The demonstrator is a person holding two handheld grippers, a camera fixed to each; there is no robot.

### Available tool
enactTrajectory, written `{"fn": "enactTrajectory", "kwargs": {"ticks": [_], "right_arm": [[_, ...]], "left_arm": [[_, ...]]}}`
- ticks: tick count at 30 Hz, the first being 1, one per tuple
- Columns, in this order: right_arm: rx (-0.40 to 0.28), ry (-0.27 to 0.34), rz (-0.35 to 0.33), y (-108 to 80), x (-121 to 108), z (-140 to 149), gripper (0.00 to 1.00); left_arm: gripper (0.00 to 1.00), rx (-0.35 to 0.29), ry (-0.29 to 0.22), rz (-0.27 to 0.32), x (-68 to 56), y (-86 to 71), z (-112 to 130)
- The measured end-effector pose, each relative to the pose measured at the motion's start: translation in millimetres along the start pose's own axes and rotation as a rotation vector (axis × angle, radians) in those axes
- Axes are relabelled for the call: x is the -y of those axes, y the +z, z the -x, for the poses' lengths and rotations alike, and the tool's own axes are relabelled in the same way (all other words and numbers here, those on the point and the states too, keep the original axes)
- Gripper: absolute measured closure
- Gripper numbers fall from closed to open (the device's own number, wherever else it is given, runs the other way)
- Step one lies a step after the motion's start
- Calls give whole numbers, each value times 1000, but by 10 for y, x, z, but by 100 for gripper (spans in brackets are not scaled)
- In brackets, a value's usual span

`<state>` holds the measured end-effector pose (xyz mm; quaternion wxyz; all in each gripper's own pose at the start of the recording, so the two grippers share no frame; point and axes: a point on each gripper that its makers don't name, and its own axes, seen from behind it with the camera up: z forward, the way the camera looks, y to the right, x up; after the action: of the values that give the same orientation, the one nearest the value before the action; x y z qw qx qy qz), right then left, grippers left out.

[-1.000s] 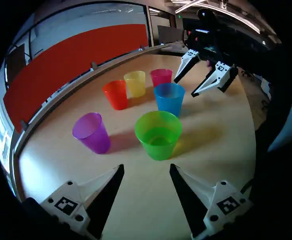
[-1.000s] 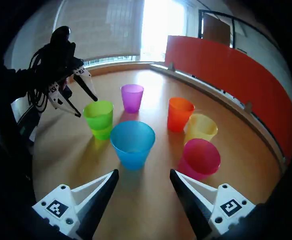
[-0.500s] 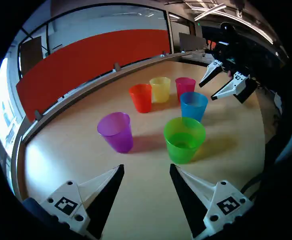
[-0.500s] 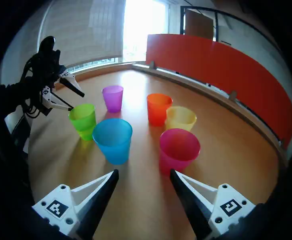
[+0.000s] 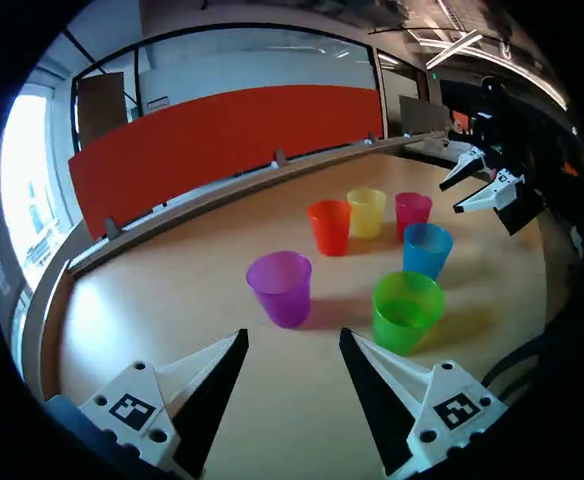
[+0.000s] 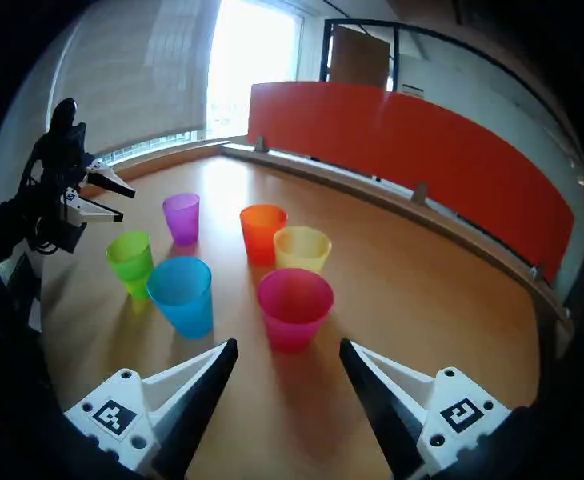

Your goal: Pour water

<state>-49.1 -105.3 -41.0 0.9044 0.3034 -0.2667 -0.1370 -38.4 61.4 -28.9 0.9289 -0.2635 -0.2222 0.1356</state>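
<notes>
Left tongs (image 5: 292,333) wide, empty, over the bench (image 5: 156,320); purple cup (image 5: 280,288) stands near ahead, green cup (image 5: 406,310) to its right. Right tongs (image 6: 288,342) wide, empty; pink cup (image 6: 295,308) just ahead, blue cup (image 6: 182,296) left of it. Orange cup (image 6: 262,232) and yellow cup (image 6: 301,248) sit side by side behind. All six upright, clustered mid-bench.
</notes>
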Motion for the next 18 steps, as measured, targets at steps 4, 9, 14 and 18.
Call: {"fn": "enactTrajectory", "kwargs": {"ticks": [4, 9, 14, 18], "right_arm": [[-27, 9, 43, -68, -127, -80, 1], [-73, 27, 101, -130, -275, -175, 1], [-108, 37, 145, -164, -355, -223, 1], [-146, 41, 181, -185, -409, -334, 0]], "left_arm": [[16, -55, -44, -40, 111, -43, -135], [16, -117, -78, -105, 275, -109, -268], [16, -183, -109, -152, 365, -188, -393], [16, -228, -124, -180, 428, -250, -492]]}}
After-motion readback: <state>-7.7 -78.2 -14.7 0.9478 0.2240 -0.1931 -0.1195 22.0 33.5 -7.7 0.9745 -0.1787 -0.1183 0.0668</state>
